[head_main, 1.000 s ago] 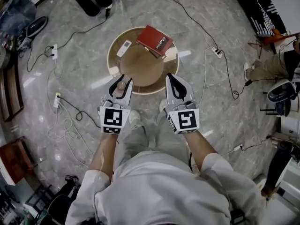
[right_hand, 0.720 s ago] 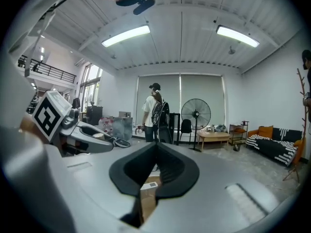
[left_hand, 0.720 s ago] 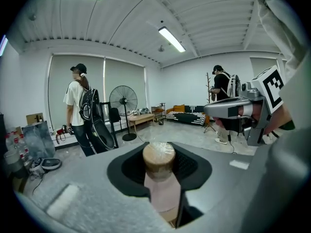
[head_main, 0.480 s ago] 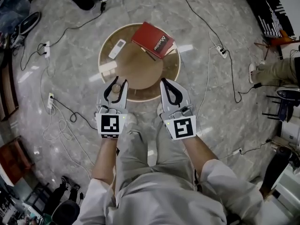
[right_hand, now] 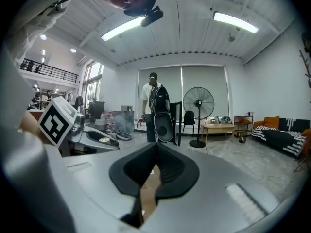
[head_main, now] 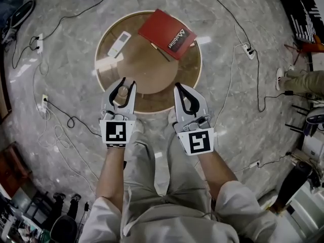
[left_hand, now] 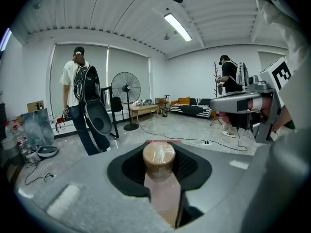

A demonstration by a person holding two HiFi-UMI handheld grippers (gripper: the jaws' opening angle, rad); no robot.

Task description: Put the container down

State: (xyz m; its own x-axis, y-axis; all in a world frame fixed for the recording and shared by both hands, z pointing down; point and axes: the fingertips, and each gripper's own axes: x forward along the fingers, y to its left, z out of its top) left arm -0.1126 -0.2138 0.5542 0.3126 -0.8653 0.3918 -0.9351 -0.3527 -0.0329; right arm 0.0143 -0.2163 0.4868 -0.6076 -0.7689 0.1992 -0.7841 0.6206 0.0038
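Note:
A small container (head_main: 121, 91) with a round brown lid (left_hand: 158, 155) and a pale pinkish body stands upright between the jaws of my left gripper (head_main: 123, 82), which is shut on it. In the head view it hangs over the near left edge of the round wooden table (head_main: 147, 67). My right gripper (head_main: 179, 88) is level with the left one, over the table's near right edge. Its tips meet and hold nothing, as the right gripper view (right_hand: 156, 147) also shows.
On the table lie a red book (head_main: 167, 33) at the back, a white remote (head_main: 118, 43) at the back left and a thin pen (head_main: 158, 51). Cables and power strips (head_main: 247, 50) trail over the marble floor. Two people, a standing fan (left_hand: 126, 89) and a sofa are farther off.
Both grippers have sunk towards the table, which now looks larger and nearer in the head view. The container stays in the left gripper. The right gripper stays shut.

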